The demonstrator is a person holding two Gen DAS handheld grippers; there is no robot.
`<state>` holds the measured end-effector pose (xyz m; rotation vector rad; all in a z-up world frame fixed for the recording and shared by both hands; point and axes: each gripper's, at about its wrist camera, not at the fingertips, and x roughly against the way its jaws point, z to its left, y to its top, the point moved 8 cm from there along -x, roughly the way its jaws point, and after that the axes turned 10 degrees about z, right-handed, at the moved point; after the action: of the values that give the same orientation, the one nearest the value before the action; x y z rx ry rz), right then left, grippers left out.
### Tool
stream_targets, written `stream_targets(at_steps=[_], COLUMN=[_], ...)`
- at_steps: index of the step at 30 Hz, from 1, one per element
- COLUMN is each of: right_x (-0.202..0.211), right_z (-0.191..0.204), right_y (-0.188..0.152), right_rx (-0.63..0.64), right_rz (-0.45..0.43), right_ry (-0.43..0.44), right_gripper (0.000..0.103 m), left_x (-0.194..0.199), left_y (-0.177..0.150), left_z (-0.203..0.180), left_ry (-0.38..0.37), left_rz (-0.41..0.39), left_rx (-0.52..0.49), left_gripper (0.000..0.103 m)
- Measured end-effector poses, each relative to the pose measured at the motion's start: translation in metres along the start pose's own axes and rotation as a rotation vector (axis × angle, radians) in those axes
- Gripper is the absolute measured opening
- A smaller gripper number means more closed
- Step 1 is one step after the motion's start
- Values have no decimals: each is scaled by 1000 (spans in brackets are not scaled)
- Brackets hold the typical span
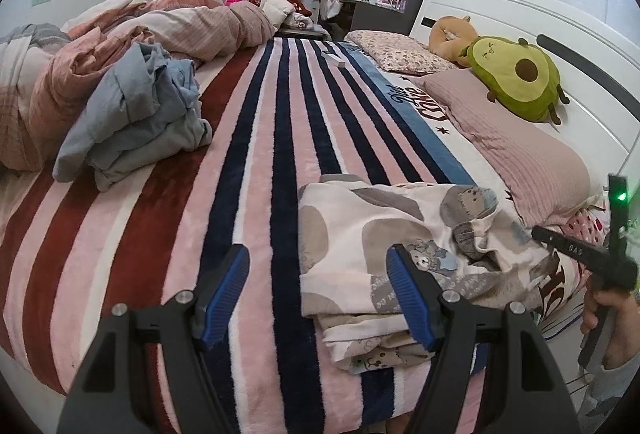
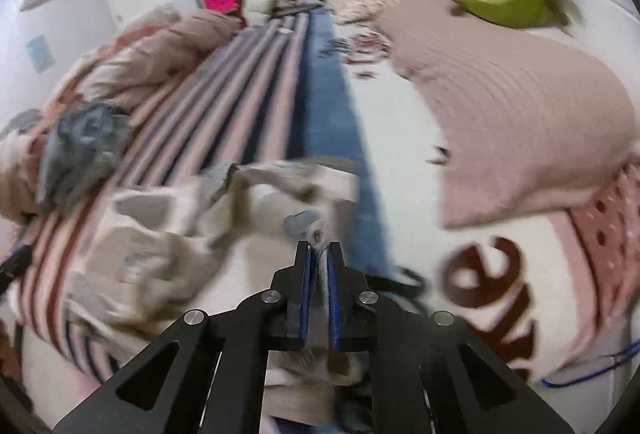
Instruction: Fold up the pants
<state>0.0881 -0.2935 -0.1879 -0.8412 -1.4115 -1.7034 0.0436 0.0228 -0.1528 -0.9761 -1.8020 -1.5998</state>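
Note:
The pants (image 1: 384, 254) are cream with grey patches and cartoon animals. They lie partly folded in layers on the striped blanket (image 1: 260, 153), at the bed's near right. My left gripper (image 1: 318, 266) is open and empty, its right finger over the pants' near left edge. My right gripper (image 2: 319, 250) is shut on a fold of the pants (image 2: 180, 234), with cloth pinched between its blue pads. The right wrist view is blurred. The right gripper also shows in the left wrist view (image 1: 538, 232) at the pants' right end, held by a hand.
A crumpled blue-grey garment (image 1: 136, 117) lies at the left by a pink striped duvet (image 1: 100, 45). A pink pillow (image 1: 516, 145), an avocado plush (image 1: 516, 77) and the white headboard (image 1: 560, 25) are at the right. Shelves stand at the back.

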Motion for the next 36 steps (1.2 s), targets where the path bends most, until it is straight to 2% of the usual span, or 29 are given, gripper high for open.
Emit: stream_targets(at_steps=[2,4,6,8,9,13,18,21,24,27,28,29,30,36], right_x=[-6,-8,0,6,7,-8,-41,-55,-62,-67,-69,-70,-72,-54], right_z=[-20,-35,-39,-32,-28,-5,19,25,35,44,45,46,47,44], right_y=[-6,-11,-6,4,10,35,51,53,48,43,42,41,41,56], right_rx=[-35,-81,-71,-38,-25,83,193,248,305,378,391,401,411,381], right_rz=[19,37,16,-4,-12,-8,58,83,140,153,154,151,143,33], right_ry=[-40,-13,-17,13,38,92,124,114,186,196,191,185,174,128], right_gripper=[4,6,9,34,35,35,35,35,35,35,31,15,5,1], left_x=[-1,-1,-2,-2,-2,-3,-10,-15,-21,-24,-25,-26,-26,-25], left_y=[-1,-1,-1,0,0,2,3,4,7,10,11,12,12,12], left_z=[-2,-4,-5,-7,-9,-12,-10,-8,-8,-9,-10,-10,-9,-6], left_ry=[2,0,-3,-4,-6,8,37,42,43,41,39,38,37,42], left_rz=[4,6,8,6,6,11,31,43,50,53,53,54,54,54], left_rx=[-9,-13,-11,-14,-16,-26,-30,-25,-26,-30,-30,-30,-31,-25], left_gripper=[67,67,67,67,67,67,67,67,67,67,67,67,67,67])
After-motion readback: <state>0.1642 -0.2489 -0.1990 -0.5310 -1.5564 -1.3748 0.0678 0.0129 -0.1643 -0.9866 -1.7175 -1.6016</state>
